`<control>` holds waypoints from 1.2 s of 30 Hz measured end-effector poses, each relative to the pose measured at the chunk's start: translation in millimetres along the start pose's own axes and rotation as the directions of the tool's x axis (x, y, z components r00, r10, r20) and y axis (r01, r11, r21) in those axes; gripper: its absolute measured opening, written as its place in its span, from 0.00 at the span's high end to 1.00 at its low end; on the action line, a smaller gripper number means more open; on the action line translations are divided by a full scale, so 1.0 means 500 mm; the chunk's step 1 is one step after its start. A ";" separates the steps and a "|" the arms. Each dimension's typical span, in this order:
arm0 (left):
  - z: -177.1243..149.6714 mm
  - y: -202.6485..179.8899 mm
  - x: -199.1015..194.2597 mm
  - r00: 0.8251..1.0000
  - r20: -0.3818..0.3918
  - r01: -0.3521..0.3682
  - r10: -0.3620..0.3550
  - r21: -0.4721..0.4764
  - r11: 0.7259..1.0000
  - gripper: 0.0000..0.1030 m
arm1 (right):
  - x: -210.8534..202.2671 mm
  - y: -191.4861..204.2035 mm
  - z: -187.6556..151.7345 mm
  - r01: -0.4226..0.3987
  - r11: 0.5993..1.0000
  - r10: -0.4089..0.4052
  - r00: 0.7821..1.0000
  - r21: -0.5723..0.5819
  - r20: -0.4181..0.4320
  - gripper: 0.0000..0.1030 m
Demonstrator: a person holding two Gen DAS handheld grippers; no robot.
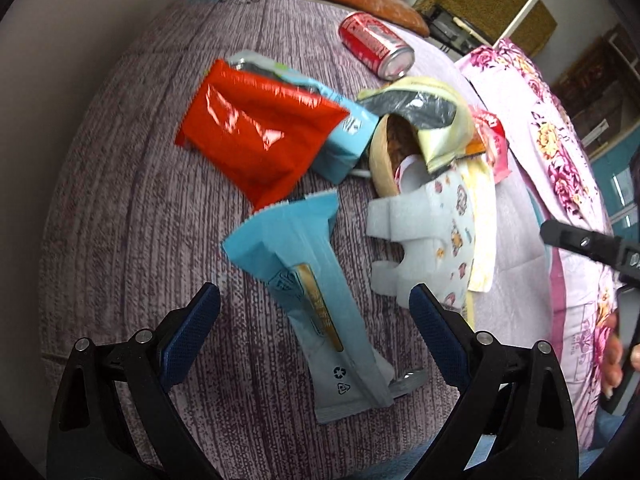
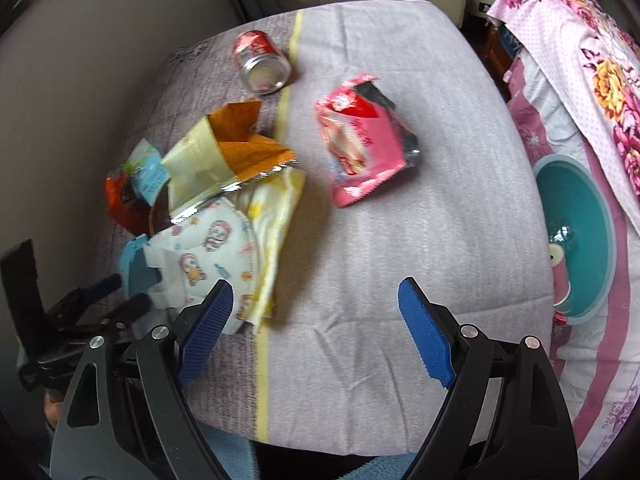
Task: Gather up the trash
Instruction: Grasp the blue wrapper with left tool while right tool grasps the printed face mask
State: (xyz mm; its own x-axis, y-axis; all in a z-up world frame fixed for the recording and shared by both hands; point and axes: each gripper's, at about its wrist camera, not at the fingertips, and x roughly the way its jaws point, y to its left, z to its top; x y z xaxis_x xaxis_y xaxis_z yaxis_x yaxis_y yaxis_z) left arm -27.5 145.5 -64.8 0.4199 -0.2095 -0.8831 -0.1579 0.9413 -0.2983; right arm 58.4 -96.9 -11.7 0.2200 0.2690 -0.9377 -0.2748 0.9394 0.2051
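With both claws, left (image 1: 314, 300) and right (image 2: 316, 300), spread apart and empty, the approach step is underway: the long light-blue plastic wrapper (image 1: 308, 300) beside the red foil pouch (image 1: 256, 136) needs lowering onto, then clamping.

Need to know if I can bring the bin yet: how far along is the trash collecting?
Nothing looks collected yet. Both tongs, left and right, are open and empty. Left hovers over the light blue wrapper. Still lying out: red pouch, soda can, pink wrapper, and the printed cloth pile.
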 end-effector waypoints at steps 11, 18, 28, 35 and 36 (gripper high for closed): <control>-0.027 0.049 -0.012 0.999 0.019 0.045 -0.045 0.008 0.999 0.73 | 0.069 0.133 -0.002 -0.053 0.990 0.048 0.998 -0.134 -0.040 0.22; -0.035 0.075 -0.021 0.996 0.023 0.086 -0.085 -0.009 0.996 0.72 | 0.141 0.168 -0.013 -0.020 0.983 0.004 0.996 -0.182 -0.085 0.22; -0.027 0.061 -0.017 0.998 0.025 0.056 -0.056 -0.009 0.998 0.71 | 0.110 0.161 -0.032 -0.040 0.980 0.029 0.998 -0.197 -0.056 0.71; -0.022 0.048 -0.015 1.000 0.026 0.003 -0.002 -0.036 0.999 0.78 | 0.060 0.133 -0.051 -0.103 0.981 0.097 0.994 -0.167 -0.041 0.88; -0.022 0.047 -0.018 1.000 0.026 0.001 0.000 -0.039 0.999 0.83 | 0.052 0.125 -0.052 -0.122 0.981 0.117 0.992 -0.152 -0.039 0.89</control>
State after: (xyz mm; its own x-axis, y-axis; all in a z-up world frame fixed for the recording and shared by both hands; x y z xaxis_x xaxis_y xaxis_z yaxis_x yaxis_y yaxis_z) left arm -44.8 166.8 -68.0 0.4426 -0.2028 -0.8735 -0.1922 0.9300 -0.3132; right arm 22.6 -36.5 -30.5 0.1492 0.3686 -0.9175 -0.4388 0.8562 0.2726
